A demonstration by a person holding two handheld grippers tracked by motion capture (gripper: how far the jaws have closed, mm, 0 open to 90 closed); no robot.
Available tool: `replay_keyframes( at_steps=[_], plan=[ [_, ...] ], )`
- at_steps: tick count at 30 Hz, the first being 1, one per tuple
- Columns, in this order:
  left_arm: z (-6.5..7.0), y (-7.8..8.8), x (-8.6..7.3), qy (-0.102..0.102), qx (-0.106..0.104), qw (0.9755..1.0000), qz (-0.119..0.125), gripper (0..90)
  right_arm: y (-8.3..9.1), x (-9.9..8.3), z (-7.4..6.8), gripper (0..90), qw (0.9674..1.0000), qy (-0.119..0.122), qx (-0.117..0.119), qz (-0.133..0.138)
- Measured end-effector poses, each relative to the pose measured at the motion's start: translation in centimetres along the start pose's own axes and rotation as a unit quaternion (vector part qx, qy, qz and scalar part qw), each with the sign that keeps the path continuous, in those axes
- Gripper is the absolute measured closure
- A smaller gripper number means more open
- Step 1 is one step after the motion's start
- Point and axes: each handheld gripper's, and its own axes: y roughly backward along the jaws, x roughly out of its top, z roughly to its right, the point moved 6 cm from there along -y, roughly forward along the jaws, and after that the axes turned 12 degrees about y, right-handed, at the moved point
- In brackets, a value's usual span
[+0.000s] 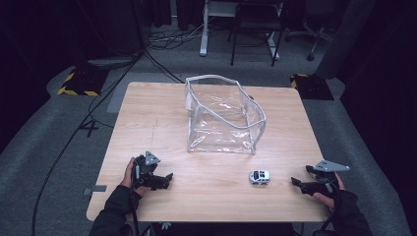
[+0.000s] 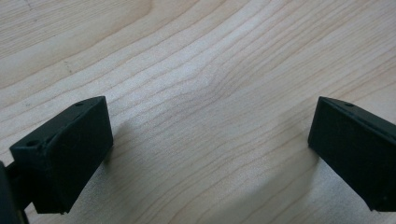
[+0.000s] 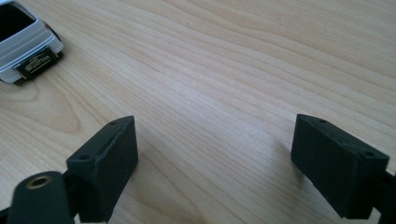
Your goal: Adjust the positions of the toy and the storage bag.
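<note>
Tabletop at the outset of a pick; a small white toy car (image 1: pixel 259 177) stands on the wooden table (image 1: pixel 206 191) in the lower right of the high view, in front of and apart from a clear plastic pouch (image 1: pixel 223 115) whose mouth gapes upward at centre frame. The right gripper (image 1: pixel 300 183), at the lower right edge, has its jaws released and spread wide with nothing between them; in the right gripper view the toy car (image 3: pixel 25 44) lies in the upper left corner, off the line of the jaws and well short of them. The left gripper (image 1: pixel 167 179), lower left of the high view, rests on the wood with jaws likewise released; its own view shows bare grain between them. The step in hand appears to be the reach of the right gripper toward the car; done well, the hand would first swing until the car sits centred between the pads, then advance low and close across the car's narrow flanks, since the rounded roof and wheels would likely slip.
</note>
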Motion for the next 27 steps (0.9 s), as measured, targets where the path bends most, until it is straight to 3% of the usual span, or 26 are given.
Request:
replay_keyframes(
  at_steps=[8,13,17,20,27],
  plan=[
    [-0.2,0.2,-0.3,-0.019,-0.019,0.9996,0.000,0.4,-0.2,0.4,-0.3,15.8,0.9997,0.017,0.016,-0.001],
    [-0.3,0.3,-0.4,-0.020,-0.015,0.9997,0.000,0.5,-0.2,0.5,-0.4,15.4,0.9992,0.026,0.031,-0.002],
    [-0.3,0.3,-0.4,-0.020,-0.015,0.9997,0.000,0.5,-0.2,0.5,-1.1,14.8,0.9965,0.057,0.061,0.005],
    [-0.3,0.3,-0.4,-0.018,-0.013,0.9997,0.004,0.5,-0.3,0.7,-1.4,14.7,0.9958,0.065,0.065,0.004],
    [-0.2,0.3,-0.4,-0.017,-0.014,0.9998,0.000,0.5,-1.3,2.0,-3.4,14.7,0.9906,0.096,0.096,0.018]
  ],
)
